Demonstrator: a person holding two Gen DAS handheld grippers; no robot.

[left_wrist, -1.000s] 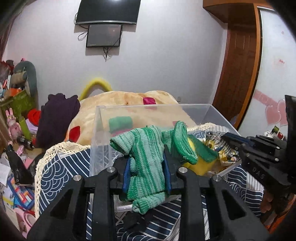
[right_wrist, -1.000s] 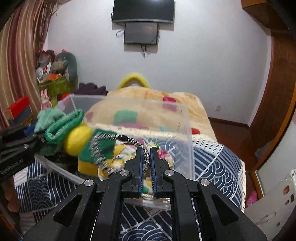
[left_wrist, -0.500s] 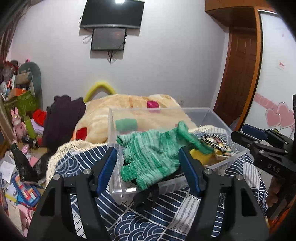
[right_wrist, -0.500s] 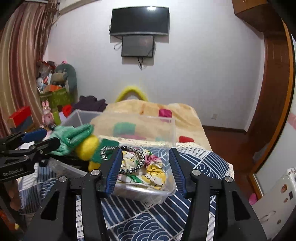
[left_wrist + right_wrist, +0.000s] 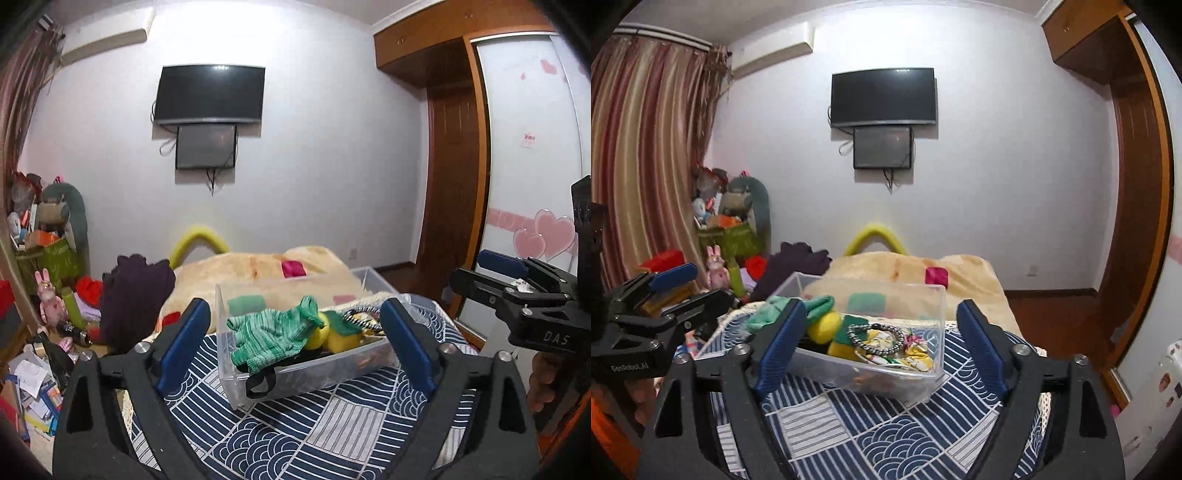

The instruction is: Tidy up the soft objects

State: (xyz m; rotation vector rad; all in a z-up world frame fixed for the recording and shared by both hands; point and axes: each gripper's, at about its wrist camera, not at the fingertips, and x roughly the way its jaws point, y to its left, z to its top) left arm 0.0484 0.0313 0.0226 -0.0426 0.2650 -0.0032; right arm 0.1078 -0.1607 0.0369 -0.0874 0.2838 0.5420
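Both tools hang back from the bin (image 5: 295,376), each with its jaws spread wide and nothing between them. The left gripper (image 5: 295,347) frames the bin almost dead centre in its own view, so the bin lies straight ahead along its fingers. The green glove (image 5: 273,332) is draped over the bin's near-left part, spilling past the rim toward lower centre of that frame, with a black strap (image 5: 260,382) hanging down the front wall. From the right gripper (image 5: 877,345) the bin (image 5: 923,384) again sits centre frame, but turned: its long axis runs from upper left to lower right, with the beaded band (image 5: 875,334) and the flowered cloth (image 5: 916,347) at the near-right end.

The glove looks the least settled piece, and it lies on the left tool's side; in the right view it shows only as a green edge at the bin's far-left corner (image 5: 768,314), partly behind a finger. So the left hand seems the nearer one for tucking it in, coming in over the near rim. The yellow ball (image 5: 318,334) rests just beside the glove, inside the bin. The whole thing stands on a blue patterned cover (image 5: 332,424).
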